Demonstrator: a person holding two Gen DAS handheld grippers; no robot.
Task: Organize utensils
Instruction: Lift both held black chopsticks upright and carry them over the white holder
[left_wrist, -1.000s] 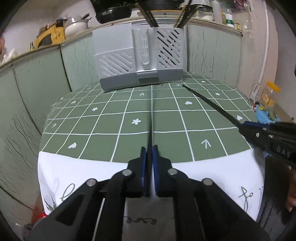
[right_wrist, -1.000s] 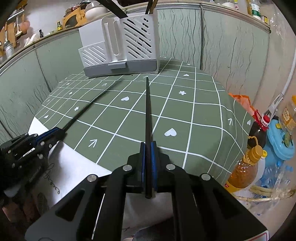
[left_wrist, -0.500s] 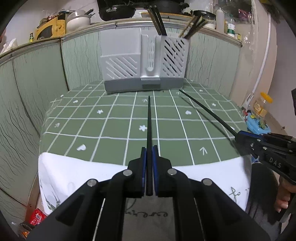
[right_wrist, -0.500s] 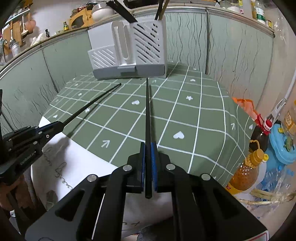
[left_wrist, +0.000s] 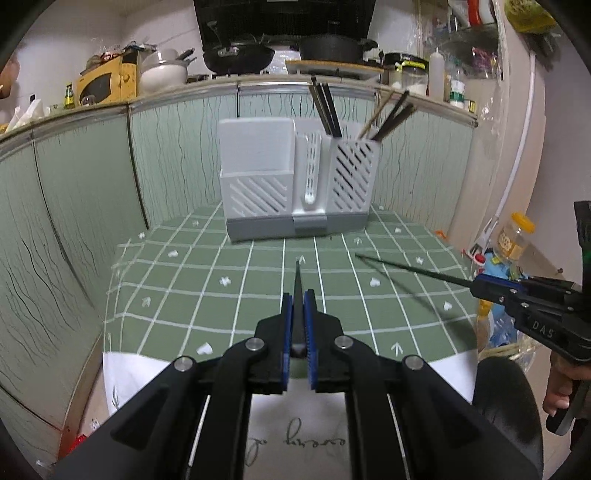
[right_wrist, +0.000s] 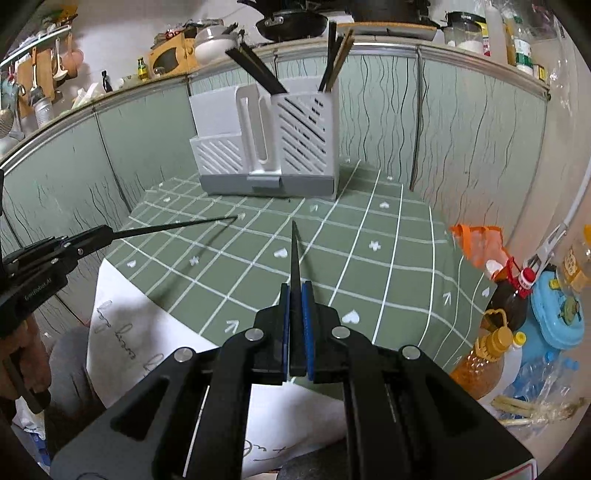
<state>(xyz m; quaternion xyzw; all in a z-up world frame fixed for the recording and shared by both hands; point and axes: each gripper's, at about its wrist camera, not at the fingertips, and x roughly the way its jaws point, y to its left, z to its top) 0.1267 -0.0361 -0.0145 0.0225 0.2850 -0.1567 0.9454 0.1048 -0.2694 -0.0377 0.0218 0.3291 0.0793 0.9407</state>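
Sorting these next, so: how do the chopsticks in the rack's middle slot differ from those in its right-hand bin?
The middle-slot chopsticks are all black and lean left; the right-bin chopsticks lean right and include a light wooden one. The middle ones stand bunched together, the right ones fan apart. Both sets stand handle-up in the grey rack.

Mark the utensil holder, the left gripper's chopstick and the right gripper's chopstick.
utensil holder (left_wrist: 255, 192), left wrist view, slatted front
left chopstick (left_wrist: 297, 295), left wrist view, mid-shaft
right chopstick (right_wrist: 294, 266), right wrist view, mid-shaft

Clearance as I see it: green gridded tablecloth (left_wrist: 258, 295) bare ahead. Obstacle: grey utensil rack (left_wrist: 295, 184) at far edge, chopsticks (left_wrist: 325, 109) jutting up. Green panel wall (left_wrist: 74, 203) encloses left and rear.
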